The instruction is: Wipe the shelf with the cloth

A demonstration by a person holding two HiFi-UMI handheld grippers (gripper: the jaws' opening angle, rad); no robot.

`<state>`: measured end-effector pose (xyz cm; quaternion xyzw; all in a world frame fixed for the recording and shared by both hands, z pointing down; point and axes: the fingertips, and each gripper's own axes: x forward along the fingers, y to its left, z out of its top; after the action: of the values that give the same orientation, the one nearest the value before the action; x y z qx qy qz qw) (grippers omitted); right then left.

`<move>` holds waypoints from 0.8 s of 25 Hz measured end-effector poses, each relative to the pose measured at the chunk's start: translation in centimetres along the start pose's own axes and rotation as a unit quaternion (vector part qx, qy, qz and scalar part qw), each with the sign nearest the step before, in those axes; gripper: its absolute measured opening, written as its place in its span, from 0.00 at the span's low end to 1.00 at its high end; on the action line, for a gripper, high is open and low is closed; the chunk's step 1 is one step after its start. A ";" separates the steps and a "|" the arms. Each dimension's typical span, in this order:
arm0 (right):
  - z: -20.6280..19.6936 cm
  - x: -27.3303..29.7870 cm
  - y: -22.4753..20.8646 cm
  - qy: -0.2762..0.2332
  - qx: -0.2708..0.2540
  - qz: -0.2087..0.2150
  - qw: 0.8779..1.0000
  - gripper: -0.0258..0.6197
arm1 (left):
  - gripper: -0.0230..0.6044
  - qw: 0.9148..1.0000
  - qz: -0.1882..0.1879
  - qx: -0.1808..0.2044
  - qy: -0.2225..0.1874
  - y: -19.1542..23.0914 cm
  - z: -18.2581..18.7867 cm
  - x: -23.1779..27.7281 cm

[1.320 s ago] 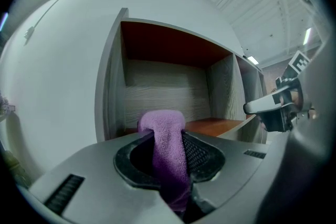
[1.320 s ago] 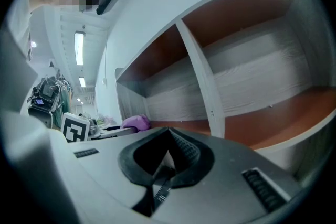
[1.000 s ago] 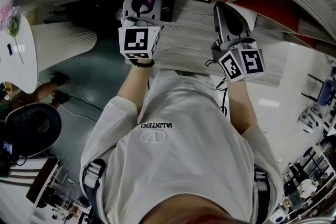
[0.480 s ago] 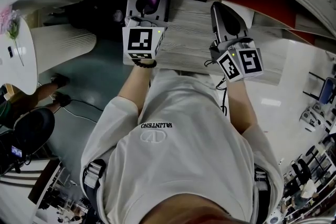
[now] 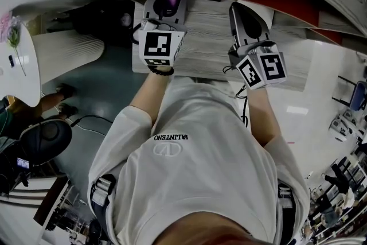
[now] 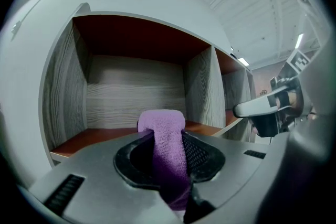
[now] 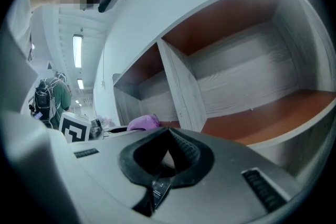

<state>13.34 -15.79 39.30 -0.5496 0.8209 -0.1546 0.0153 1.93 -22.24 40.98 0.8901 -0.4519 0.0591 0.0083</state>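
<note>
Left gripper view: your left gripper has its jaws clamped on the purple cloth, just in front of the shelf.
The cloth stands upright between the jaws, and its folded top rises above their tips. It faces a compartment with grey wood walls and a red-brown floor; whether it touches the shelf cannot be told. Your right gripper has its jaws pressed together with nothing between them. It points at the next compartment, on the other side of the divider. You hold the two grippers side by side, apart from each other.
</note>
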 end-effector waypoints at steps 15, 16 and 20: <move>0.4 -1.2 -2.0 -0.002 0.004 -0.001 1.000 0.04 | 0.18 1.000 -0.019 -0.001 0.007 -4.1 0.4 1.6; 0.4 -1.2 -2.1 -0.002 0.004 -0.001 1.000 0.04 | 0.18 1.000 -0.021 -0.002 0.007 -4.4 0.5 1.7; 0.9 -1.8 -3.0 -0.003 0.005 0.000 1.000 0.04 | 0.18 1.000 -0.027 -0.003 0.010 -5.9 0.9 2.6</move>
<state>16.89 -15.38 39.00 -0.5502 0.8199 -0.1566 0.0206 8.28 -20.86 40.65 0.9013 -0.4279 0.0662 0.0169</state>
